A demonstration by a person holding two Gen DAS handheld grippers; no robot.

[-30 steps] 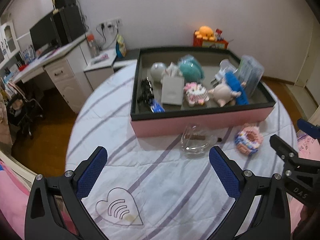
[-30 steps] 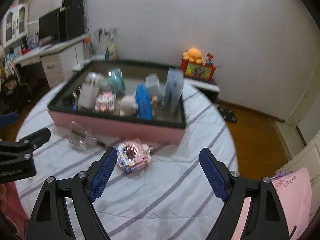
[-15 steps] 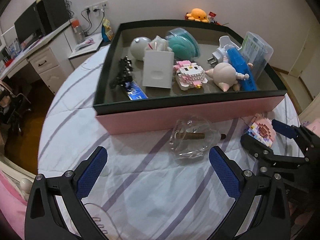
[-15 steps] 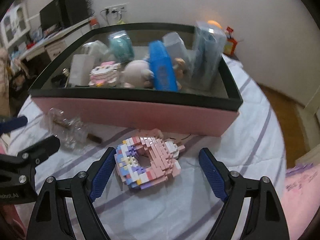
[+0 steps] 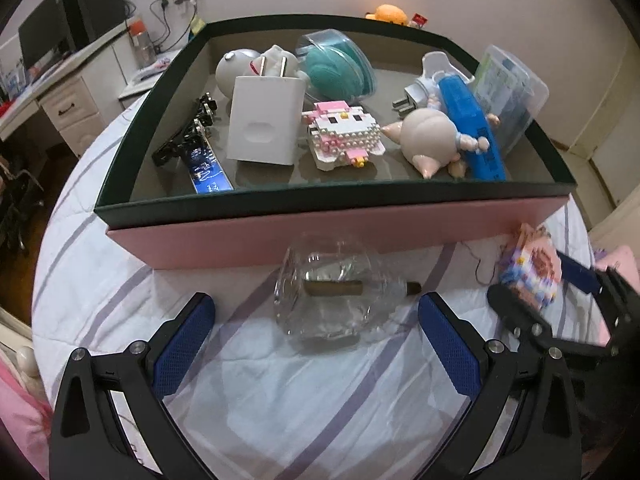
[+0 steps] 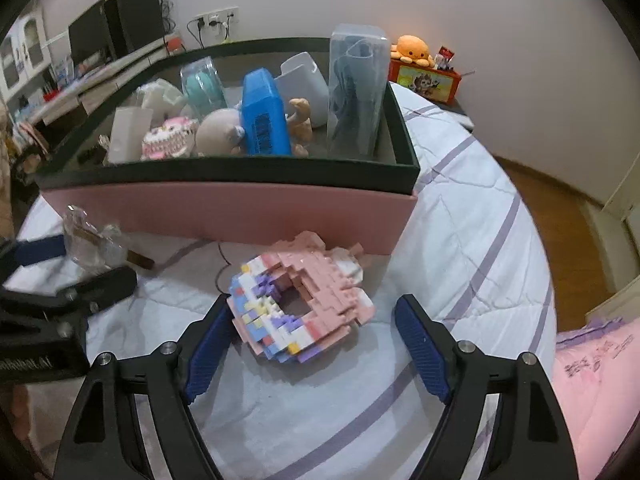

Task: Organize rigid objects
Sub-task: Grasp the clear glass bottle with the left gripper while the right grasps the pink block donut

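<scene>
Brick-built pink ring [image 6: 302,304] lies flat on the striped white cloth [image 6: 460,208] of the round counter, just in front of the pink box [image 6: 240,210], and it sits between the jaws of the right gripper [image 6: 310,348]. Those jaws stand wide: the left blue pad is right against the ring's edge, though contact cannot be told, and the right pad is clear of it, so nothing is clamped. From the left wrist view the same ring [image 5: 528,268] shows at the far right, partly behind the right gripper's black finger.

Clear glass bottle [image 5: 340,292] with a brown stick inside lies on its side on the cloth, close to the box's front wall. The left gripper [image 5: 316,344] hovers just short of it with jaws wide, its blue pads either side of the bottle's near end and touching nothing.

Inside the dark-rimmed box [image 5: 320,196] stand a white charger [image 5: 262,122], a pink-and-white brick figure [image 5: 344,134], a pale pig-like toy [image 5: 430,138], a blue case [image 5: 470,126], a teal round item in a clear shell [image 5: 336,66], a clear plastic container [image 5: 508,92] and a black clip-like piece [image 5: 186,136]
</scene>
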